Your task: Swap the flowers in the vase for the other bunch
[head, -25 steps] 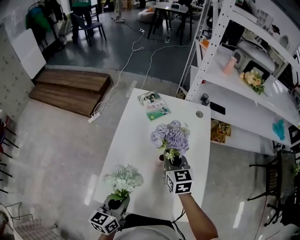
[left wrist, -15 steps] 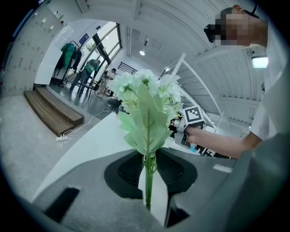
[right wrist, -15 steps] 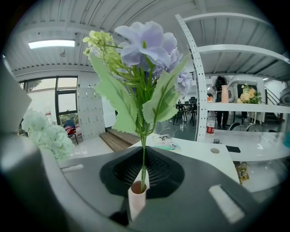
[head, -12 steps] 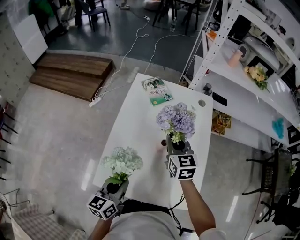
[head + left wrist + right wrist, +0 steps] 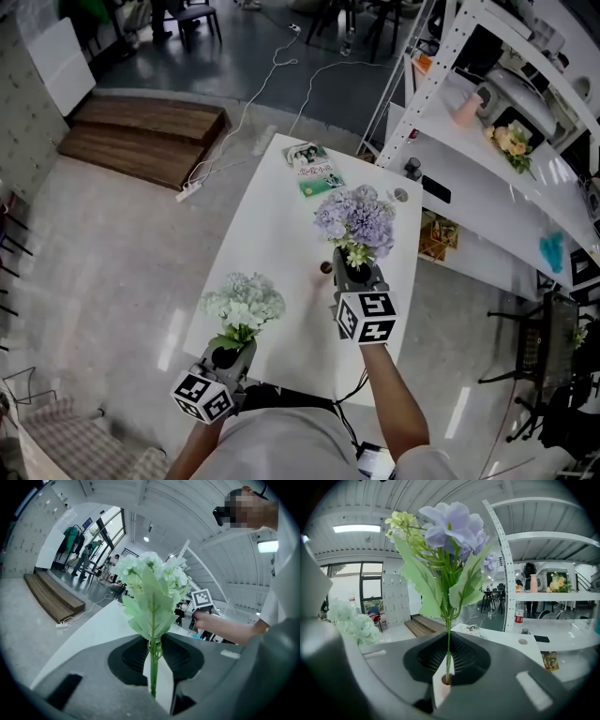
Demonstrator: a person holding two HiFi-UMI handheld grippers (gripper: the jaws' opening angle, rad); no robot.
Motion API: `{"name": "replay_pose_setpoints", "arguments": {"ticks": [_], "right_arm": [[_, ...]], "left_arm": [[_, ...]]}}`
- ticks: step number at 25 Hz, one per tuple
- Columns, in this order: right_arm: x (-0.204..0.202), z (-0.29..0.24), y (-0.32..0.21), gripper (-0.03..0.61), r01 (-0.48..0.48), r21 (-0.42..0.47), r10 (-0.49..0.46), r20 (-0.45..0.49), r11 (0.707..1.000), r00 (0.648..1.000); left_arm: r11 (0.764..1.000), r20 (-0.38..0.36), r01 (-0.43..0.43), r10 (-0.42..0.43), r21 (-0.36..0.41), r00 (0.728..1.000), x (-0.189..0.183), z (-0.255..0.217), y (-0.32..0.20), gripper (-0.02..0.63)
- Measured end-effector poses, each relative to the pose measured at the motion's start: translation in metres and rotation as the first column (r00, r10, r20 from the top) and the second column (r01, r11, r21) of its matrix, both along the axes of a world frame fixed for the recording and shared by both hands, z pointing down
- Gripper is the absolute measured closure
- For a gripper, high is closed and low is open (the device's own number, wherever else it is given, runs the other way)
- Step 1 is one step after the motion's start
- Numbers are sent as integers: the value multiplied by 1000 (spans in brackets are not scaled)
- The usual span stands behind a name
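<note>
Because both bunches must trade places through 1 narrow opening, each gripper carries 1 of them by the stem. The right gripper (image 5: 356, 274) has its jaws pressed together on the thin stem of the purple bunch (image 5: 356, 217), holding it upright above the white table (image 5: 272, 216). In the right gripper view, the stem runs straight down between the jaws toward the brown mouth of the small pale vase (image 5: 442, 687). Whether its tip is clear of that mouth I cannot tell. The vertical stem looks deliberate, so it slides along the neck rather than tipping the vase.

The left gripper (image 5: 231, 354) hangs by the table's near edge, well apart from the vase. Its jaws pinch the thicker green stem of the white bunch (image 5: 244, 302) just under the leaves, blooms up, ready to go in.

I judge the swap about half done. The purple flowers need somewhere to lie, perhaps the bare tabletop short of the booklet (image 5: 315, 169), and then the white stem must be aimed into that small mouth. Nothing holds the vase, so a sideways nudge could topple it.
</note>
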State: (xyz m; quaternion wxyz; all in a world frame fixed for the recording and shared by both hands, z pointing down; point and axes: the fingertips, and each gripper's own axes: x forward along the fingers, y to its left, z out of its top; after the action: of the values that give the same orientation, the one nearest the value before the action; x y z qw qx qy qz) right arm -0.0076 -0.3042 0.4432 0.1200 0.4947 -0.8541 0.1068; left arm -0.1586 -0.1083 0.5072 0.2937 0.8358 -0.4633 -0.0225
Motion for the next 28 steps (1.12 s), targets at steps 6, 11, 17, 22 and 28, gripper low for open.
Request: {"name": "replay_pose_setpoints", "arguments": {"ticks": [6,11,17,22,28], "right_arm": [[1,-13,5,561,4,26,-4,12,1000,1000],[0,-21,7,561,9,39,-9,17,999,1000],[0,-32,11,561,12,53,-13,19,999,1000],[-1,-37,16,561,12,59,-13,19,998,1000],[0,-42,19,561,11,60,-12,16,998,1000]], "left_arm": [[1000,-6,5,-5,17,1000,2,-4,3,537],[1000,-6,7,-6,30,1000,3,-9,4,537],[999,-9,5,-5,40,1000,3,-14,7,537],[999,-8,6,-6,51,1000,1,-17,10,537],[998,-9,10,-9,58,1000,-1,-20,10,537]]}}
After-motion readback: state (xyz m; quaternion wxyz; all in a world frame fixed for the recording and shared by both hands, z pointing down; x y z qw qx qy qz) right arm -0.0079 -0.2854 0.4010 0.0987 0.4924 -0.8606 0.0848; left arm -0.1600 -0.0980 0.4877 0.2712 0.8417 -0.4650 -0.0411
